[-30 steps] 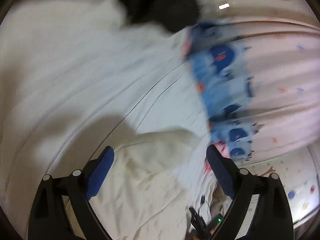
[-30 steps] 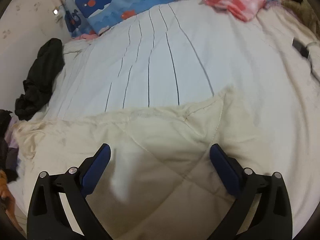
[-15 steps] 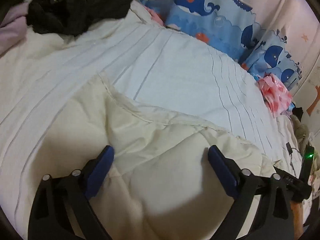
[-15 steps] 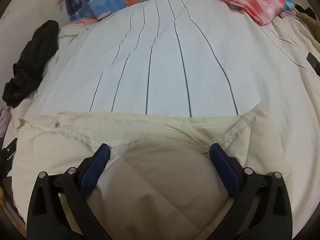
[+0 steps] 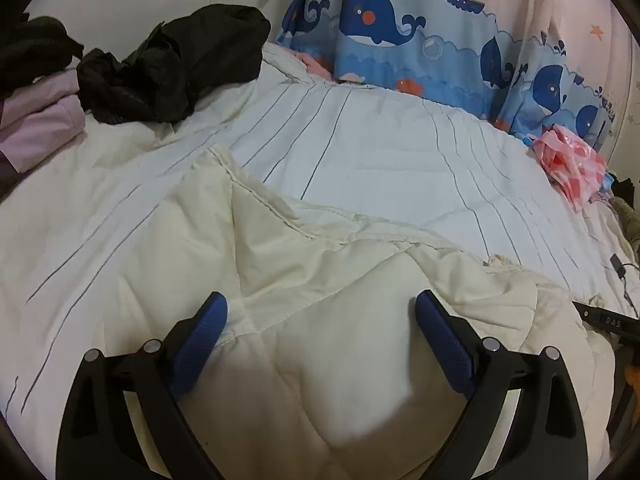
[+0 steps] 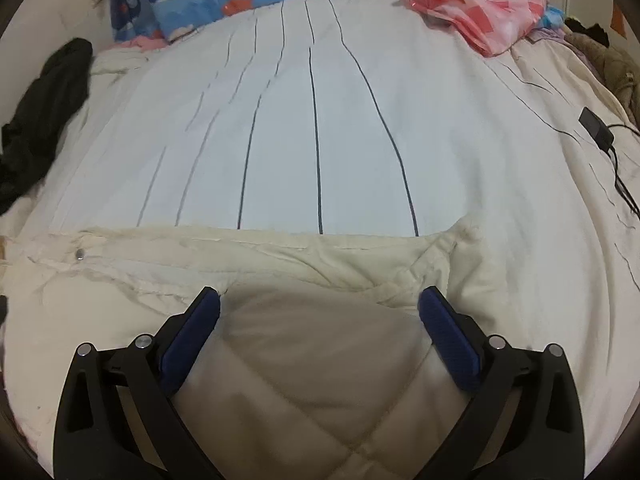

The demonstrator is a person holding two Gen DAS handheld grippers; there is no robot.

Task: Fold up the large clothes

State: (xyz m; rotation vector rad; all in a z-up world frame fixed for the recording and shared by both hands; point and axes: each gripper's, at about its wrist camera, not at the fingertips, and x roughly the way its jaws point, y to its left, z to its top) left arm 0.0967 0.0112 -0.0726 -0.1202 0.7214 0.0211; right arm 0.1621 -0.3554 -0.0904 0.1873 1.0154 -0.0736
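The cream quilted coat (image 5: pixel 320 320) lies flat on the striped bed (image 6: pixel 320 120), near edge, at 6 o'clock in both views. The left gripper (image 5: pixel 320 312) and right gripper (image 6: pixel 320 304) hang over it, jaws wide, holding nothing, likely poised to pinch its edges for a fold. Black clothes (image 5: pixel 176 64) lie at 11 o'clock, a whale curtain (image 5: pixel 400 40) at 1, a pink bag (image 6: pixel 480 12) beside it.

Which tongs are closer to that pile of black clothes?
Left, probably. The black clothes lie ahead-left of the left tongs, looking large; from the right tongs the same pile sits far off at the left edge.
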